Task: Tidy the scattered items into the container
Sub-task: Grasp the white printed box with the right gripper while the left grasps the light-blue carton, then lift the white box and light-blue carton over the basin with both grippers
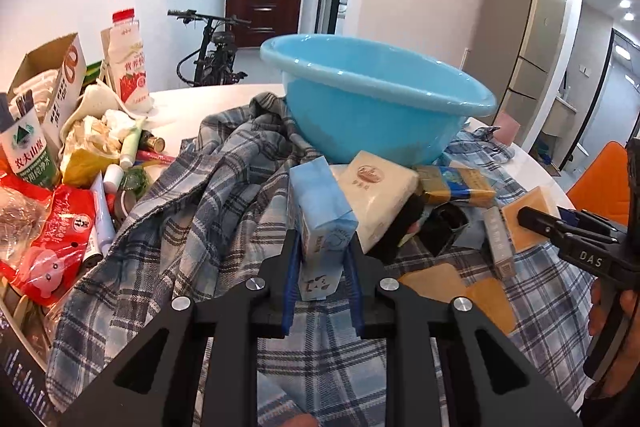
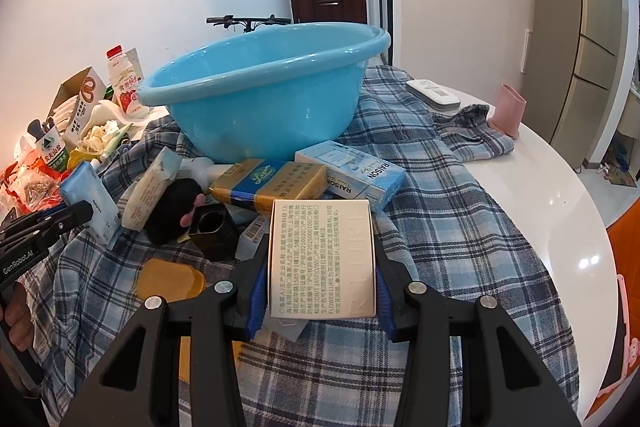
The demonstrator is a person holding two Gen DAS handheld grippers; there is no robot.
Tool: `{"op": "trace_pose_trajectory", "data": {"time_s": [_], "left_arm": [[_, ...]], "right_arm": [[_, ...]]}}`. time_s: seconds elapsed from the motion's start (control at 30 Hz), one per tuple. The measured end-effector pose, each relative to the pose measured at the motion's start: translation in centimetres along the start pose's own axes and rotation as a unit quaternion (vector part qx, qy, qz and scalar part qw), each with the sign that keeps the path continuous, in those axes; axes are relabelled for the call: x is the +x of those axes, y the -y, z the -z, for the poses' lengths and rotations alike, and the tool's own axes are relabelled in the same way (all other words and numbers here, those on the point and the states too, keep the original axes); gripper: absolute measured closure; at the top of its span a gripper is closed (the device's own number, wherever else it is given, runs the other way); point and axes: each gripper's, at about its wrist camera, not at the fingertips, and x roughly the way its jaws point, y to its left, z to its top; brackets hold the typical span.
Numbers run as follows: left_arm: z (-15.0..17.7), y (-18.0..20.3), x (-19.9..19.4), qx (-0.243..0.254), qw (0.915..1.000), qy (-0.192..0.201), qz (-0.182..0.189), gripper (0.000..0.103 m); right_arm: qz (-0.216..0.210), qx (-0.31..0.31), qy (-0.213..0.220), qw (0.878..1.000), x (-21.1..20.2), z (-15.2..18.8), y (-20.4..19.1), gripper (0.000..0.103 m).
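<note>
The left gripper [image 1: 320, 259] is clenched on a blue pack [image 1: 322, 215]; the right gripper [image 2: 320, 267] clamps a cream box [image 2: 323, 259]. The basin [image 2: 260, 95] sits at twelve o'clock on a rumpled shirt [image 2: 460, 227], so a bumped rim could tip it.

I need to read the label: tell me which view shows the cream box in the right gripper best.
The right wrist view: the cream box fills the centre, its printed face toward the camera, clamped in the right gripper. The left wrist view shows only its tan side at the edge.
</note>
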Motion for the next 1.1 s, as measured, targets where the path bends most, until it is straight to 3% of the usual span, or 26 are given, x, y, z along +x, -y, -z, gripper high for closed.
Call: {"op": "trace_pose_trajectory", "data": {"time_s": [0.23, 0.47, 1.1], "left_arm": [[-0.7, 1.2, -3.0, 0.001, 0.9994, 0.031, 0.015, 0.084], [-3.0, 2.6, -4.7, 0.014, 0.998, 0.062, 0.002, 0.084], [-13.8, 4.8, -4.4, 0.025, 0.9921, 0.123, -0.001, 0.084]], "right_arm": [[0.001, -0.003, 0.013, 1.0, -1.5, -0.3, -0.2, 0.057], [-0.008, -0.014, 0.038, 0.999, -3.3, -2.2, -1.2, 0.057], [-0.023, -0.067, 0.13, 0.989, -7.3, -14.1, -5.2, 0.057]]}}
